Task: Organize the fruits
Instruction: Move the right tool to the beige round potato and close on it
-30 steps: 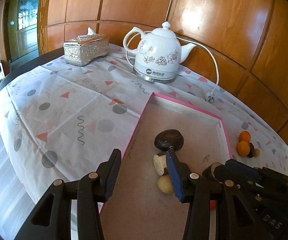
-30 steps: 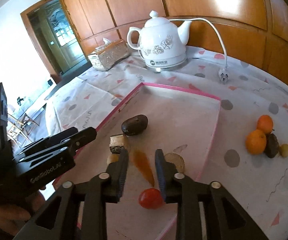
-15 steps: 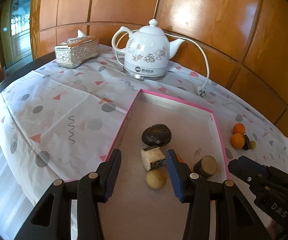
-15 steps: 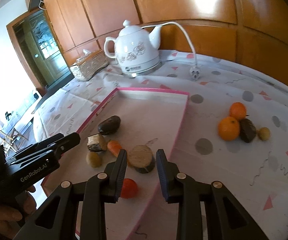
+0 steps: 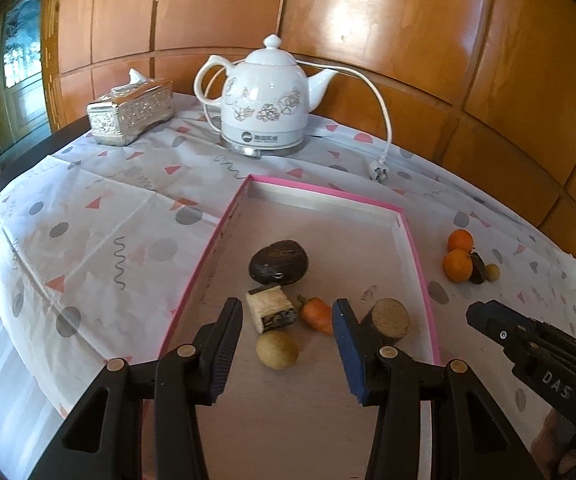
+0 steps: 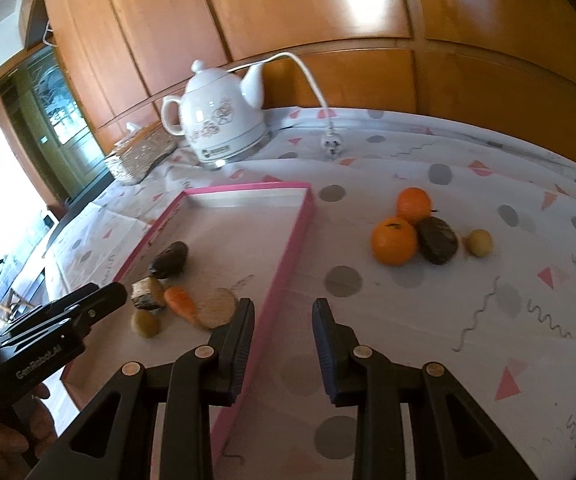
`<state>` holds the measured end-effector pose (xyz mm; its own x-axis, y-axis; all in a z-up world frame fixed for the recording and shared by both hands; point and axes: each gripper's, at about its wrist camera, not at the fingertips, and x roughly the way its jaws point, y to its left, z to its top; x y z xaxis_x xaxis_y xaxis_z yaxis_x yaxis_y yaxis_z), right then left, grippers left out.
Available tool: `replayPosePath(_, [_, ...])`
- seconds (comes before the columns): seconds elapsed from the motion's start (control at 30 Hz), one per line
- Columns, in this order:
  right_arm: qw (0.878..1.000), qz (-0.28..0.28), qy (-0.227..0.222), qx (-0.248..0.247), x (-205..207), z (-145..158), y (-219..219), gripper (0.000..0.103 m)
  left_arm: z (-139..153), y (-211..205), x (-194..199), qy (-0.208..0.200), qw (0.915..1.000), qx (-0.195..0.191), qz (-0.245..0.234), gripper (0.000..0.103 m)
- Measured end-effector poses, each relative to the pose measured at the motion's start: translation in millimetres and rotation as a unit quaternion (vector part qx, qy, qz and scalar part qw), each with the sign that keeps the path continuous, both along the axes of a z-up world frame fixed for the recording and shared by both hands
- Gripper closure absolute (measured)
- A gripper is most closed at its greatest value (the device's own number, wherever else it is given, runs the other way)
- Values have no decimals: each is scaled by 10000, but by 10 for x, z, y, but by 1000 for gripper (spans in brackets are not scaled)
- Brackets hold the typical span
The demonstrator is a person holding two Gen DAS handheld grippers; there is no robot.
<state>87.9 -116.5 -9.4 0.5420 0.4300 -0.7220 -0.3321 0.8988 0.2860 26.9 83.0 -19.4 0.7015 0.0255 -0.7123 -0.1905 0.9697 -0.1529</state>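
Note:
A pink-rimmed tray [image 5: 416, 264] [image 6: 288, 256] holds a dark oval fruit [image 5: 279, 262] [image 6: 169, 259], a cut block [image 5: 271, 308], a small carrot [image 5: 317, 314] [image 6: 181, 301], a tan ball [image 5: 277, 350] [image 6: 145, 323] and a round wood slice [image 5: 387, 318] [image 6: 217, 307]. On the cloth to the right lie two oranges [image 6: 394, 241] [image 5: 457, 265], a dark fruit [image 6: 438, 239] and a small yellow fruit [image 6: 479, 242]. My left gripper [image 5: 288, 338] is open and empty above the tray's near end. My right gripper [image 6: 284, 338] is open and empty over the tray's right rim.
A white kettle [image 5: 266, 106] [image 6: 218, 120] with its cord and plug [image 5: 378, 170] stands at the back. A silver tissue box [image 5: 132, 114] sits back left. Wood panelling runs behind the table. The table edge falls away at left.
Both grippers have pulled back and to the right. The right gripper left the tray interior, where a red tomato lay, and now faces the oranges. Both stay open.

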Motion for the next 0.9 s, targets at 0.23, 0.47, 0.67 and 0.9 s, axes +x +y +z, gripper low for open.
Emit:
replayPosePath(0.23, [9994, -332, 19, -135, 54, -66, -172, 73, -3, -196, 59, 50, 9996, 67, -267, 56])
replayPosePath(0.47, [9962, -818, 257, -137, 152, -224, -462, 73, 26, -436, 170, 49, 9980, 95, -619, 56])
replayPosePath(0.67, [9941, -1022, 283, -216, 228, -296, -617, 73, 70, -586, 304, 30, 9968, 67, -800, 56])
replayPosePath(0.9, [9920, -1187, 266, -325, 383, -342, -725, 73, 87, -755, 459, 64, 9953, 36, -970, 56])
